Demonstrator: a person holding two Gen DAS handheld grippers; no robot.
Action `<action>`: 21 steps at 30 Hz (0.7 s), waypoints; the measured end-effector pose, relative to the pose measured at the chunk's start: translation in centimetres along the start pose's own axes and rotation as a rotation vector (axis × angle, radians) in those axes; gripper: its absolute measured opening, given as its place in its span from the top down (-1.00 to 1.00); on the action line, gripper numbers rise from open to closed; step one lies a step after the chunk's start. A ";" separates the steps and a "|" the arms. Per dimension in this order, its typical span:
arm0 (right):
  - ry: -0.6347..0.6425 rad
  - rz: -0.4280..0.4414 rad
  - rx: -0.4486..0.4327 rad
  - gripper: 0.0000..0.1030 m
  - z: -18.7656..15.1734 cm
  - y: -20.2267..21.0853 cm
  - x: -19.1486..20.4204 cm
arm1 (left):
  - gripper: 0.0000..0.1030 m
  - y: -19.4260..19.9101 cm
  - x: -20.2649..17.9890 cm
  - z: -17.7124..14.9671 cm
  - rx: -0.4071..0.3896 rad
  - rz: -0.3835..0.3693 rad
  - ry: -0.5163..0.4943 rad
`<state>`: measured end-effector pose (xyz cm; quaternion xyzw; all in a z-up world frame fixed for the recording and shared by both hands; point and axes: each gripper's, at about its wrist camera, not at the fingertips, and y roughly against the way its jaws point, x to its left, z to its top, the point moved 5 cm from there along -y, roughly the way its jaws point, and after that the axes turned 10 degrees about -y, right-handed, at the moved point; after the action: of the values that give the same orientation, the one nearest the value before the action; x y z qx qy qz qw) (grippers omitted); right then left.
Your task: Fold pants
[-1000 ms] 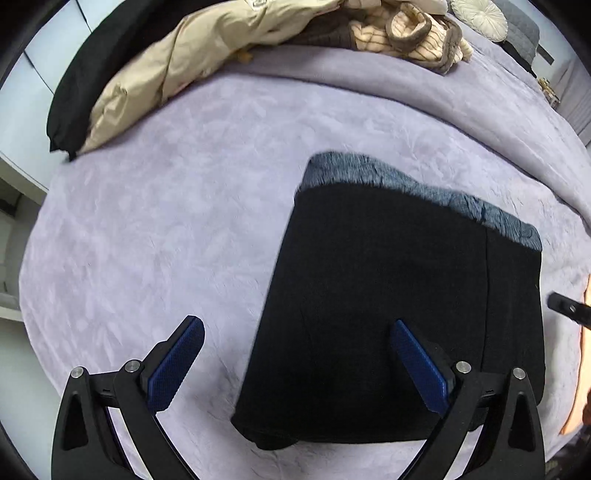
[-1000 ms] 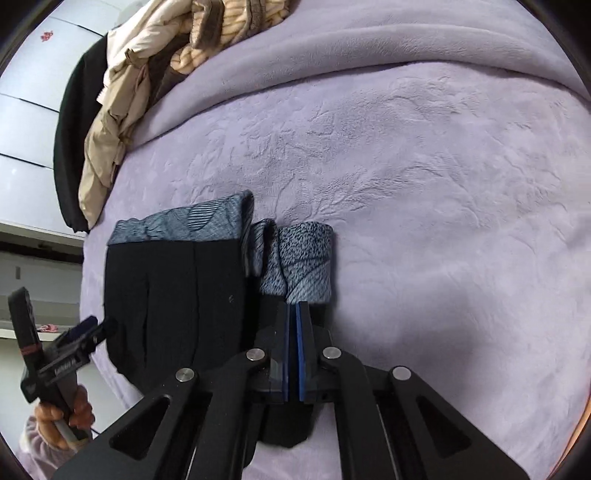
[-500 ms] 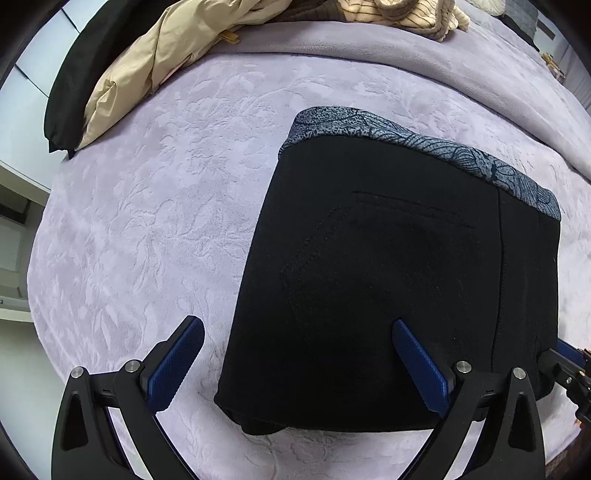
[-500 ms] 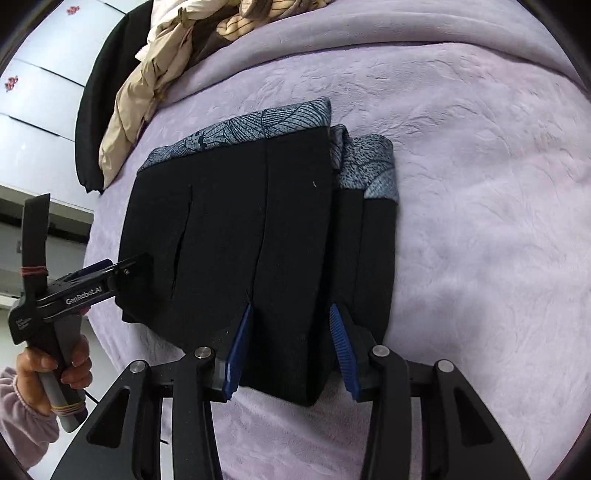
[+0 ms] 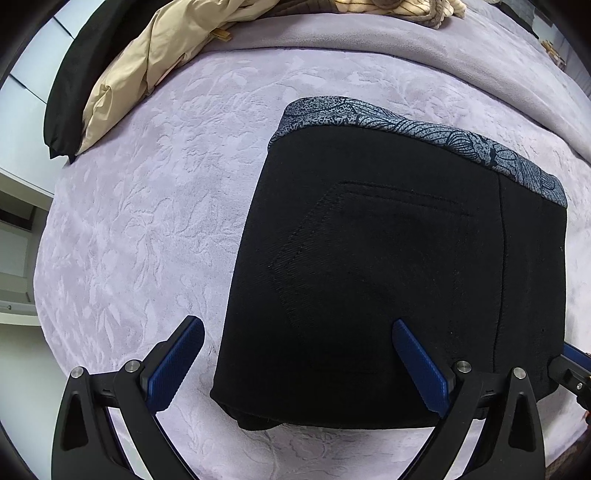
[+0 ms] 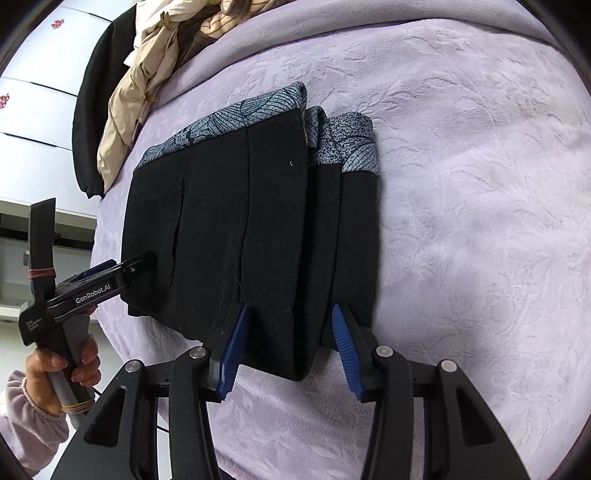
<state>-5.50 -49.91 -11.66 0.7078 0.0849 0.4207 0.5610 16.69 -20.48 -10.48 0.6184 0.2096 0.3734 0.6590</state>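
Observation:
The folded black pants [image 5: 388, 258] lie flat on the lilac bedspread [image 5: 147, 221], their blue-grey patterned waistband lining [image 5: 406, 127] at the far end. My left gripper [image 5: 297, 326] is open wide above the near left corner: one pad over the cloth, the other over the bedspread. In the right wrist view the pants [image 6: 258, 221] show stacked layers along their right side. The jaws of my right gripper [image 6: 289, 310] are opening, with the near folded edge between the pads, which do not press on it. The left gripper [image 6: 122, 269], held by a hand [image 6: 59, 373], hovers at the pants' left edge.
A beige jacket [image 5: 155, 62], a black garment [image 5: 74, 74] and striped clothing [image 6: 221, 22] are heaped at the far side of the bed. White cabinets [image 6: 37, 92] stand past the bed's left edge. Bare bedspread [image 6: 480, 221] stretches to the right of the pants.
My right gripper went from shut to open and drew back to the pants' near edge. The left gripper came closer over the near left corner.

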 end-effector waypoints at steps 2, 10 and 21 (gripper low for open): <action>0.003 -0.008 0.000 -0.10 -0.2 0.3 -0.3 | -0.99 0.0 -0.2 0.0 -0.004 0.011 -0.013; -0.048 0.046 -0.012 -0.22 -1.0 2.1 -2.6 | -0.99 -0.3 -0.9 -0.1 0.011 -0.045 -0.033; -0.129 0.276 -0.002 -0.57 0.7 2.4 -4.1 | -0.98 1.5 1.3 1.2 -0.036 -0.278 -0.119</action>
<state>-8.50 -53.72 -11.63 0.7377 -0.0497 0.4475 0.5031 18.05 -20.31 -8.58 0.5925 0.2469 0.2449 0.7267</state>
